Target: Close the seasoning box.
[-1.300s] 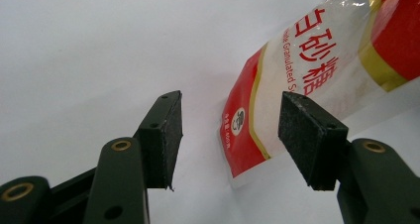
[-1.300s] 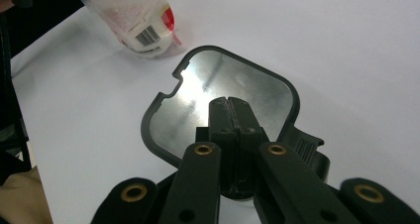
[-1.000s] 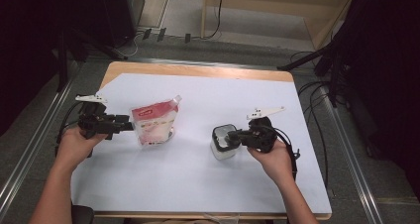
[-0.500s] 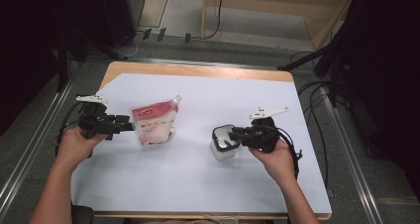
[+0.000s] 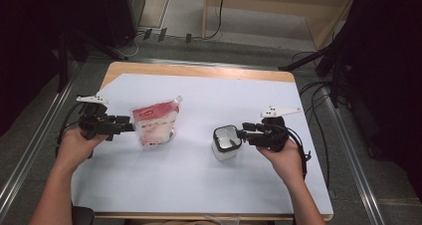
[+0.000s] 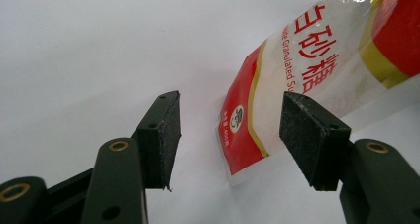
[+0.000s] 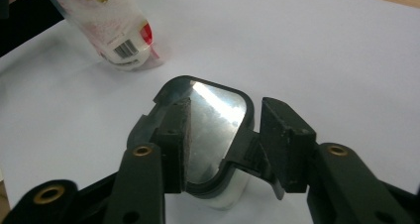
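— Left gripper view: what's printed on the bag (image 6: 317,80)?
— Red Chinese characters, "Granulated Su…" running off behind a jaw, and a small "400" by a round logo. Red panels, a gold stripe, clear film with white sugar inside. The right gripper view adds a barcode at its base.
— Anything changed since a second ago?
— Hardly. The bag stays at 9 o'clock on the white table (image 5: 199,185); the right hand (image 5: 286,158) has edged the cup (image 5: 226,143) slightly lower.
— And the tongs?
— The left gripper (image 6: 230,135) is released, pads spread with the bag's corner between them, not touching. The right gripper (image 7: 223,140) grasps the cup's black rim at its 3 o'clock side, one jaw inside, one outside. The cup is shiny inside, sitting right of centre.
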### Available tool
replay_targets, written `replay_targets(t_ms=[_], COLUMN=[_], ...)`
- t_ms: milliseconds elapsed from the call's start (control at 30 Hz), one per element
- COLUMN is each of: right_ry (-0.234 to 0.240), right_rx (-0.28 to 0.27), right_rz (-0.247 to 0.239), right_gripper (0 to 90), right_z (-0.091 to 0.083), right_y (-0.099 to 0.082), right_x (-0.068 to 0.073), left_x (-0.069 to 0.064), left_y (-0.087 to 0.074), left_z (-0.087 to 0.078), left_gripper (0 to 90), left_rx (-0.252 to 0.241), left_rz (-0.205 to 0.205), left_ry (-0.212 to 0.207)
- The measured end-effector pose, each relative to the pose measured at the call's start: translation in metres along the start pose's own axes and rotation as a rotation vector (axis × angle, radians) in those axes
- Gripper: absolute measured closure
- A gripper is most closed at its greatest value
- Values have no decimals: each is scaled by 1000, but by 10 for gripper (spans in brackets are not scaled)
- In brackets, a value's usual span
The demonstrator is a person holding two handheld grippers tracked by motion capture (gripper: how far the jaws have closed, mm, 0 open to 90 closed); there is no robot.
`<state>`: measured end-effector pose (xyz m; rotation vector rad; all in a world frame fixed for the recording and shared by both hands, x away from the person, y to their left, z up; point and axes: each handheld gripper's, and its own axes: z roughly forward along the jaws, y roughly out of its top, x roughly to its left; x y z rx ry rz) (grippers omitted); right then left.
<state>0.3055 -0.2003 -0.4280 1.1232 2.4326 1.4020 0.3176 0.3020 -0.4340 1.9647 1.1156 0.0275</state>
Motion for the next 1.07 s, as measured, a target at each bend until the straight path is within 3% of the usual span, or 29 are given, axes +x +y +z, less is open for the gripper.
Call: replay_targets(t_ms=[300, 500, 767, 900, 1067], right_ry=[-72, -118, -184, -217, -223], right_rx=[-23, -41, -66, -72, -83], right_rz=[-19, -30, 26, 55, 72], right_gripper=[460, 455, 425, 388, 362], right_z=[-11, -20, -27, -28, -28], right_y=[-9, -18, -34, -39, -42], right_x=[-17, -31, -53, -61, -66], left_x=[1, 0, 2, 3, 4], left_y=[0, -1, -1, -2, -3], left_z=[0, 1, 2, 2, 3], left_gripper=[416, 400, 376, 364, 335], left_rx=[5, 4, 10, 5, -16], left_rz=[-3, 2, -32, -26, -20], left_ry=[1, 6, 8, 21, 37])
